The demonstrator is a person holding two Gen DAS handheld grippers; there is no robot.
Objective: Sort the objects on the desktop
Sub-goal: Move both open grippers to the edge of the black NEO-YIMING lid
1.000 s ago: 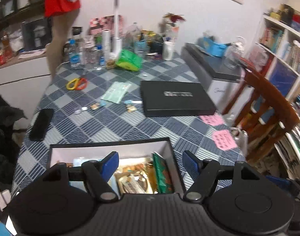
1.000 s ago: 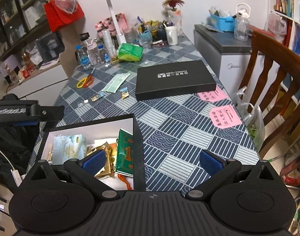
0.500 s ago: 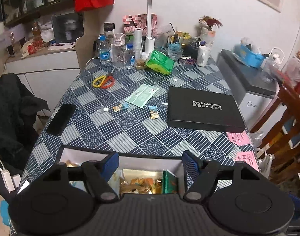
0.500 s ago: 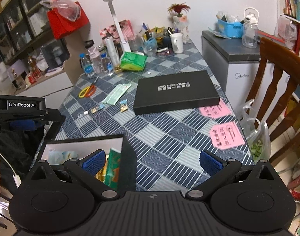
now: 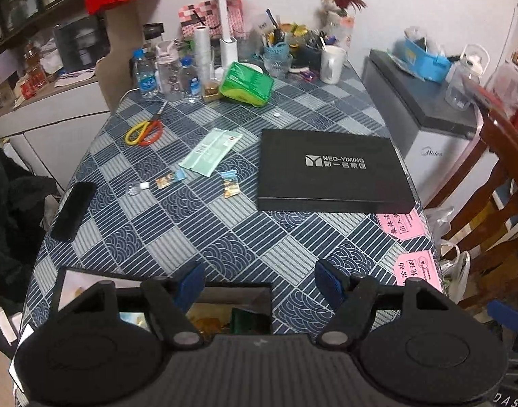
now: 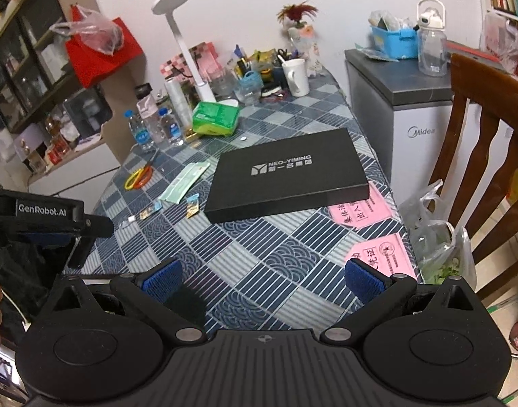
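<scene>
The left gripper (image 5: 257, 283) hangs over the open box (image 5: 164, 279) at the near table edge, fingers wide and empty. Loose sachets (image 5: 231, 186) and the paper packet (image 5: 209, 151) lie in the middle, near the black lid (image 5: 331, 173). The right gripper (image 6: 260, 279) is wide too. Thin flat items may slip from the pads, I think.

Black box lid (image 5: 331, 169) — "NEO-YIMING"; fridge (image 6: 425, 135) — "Midea".
</scene>
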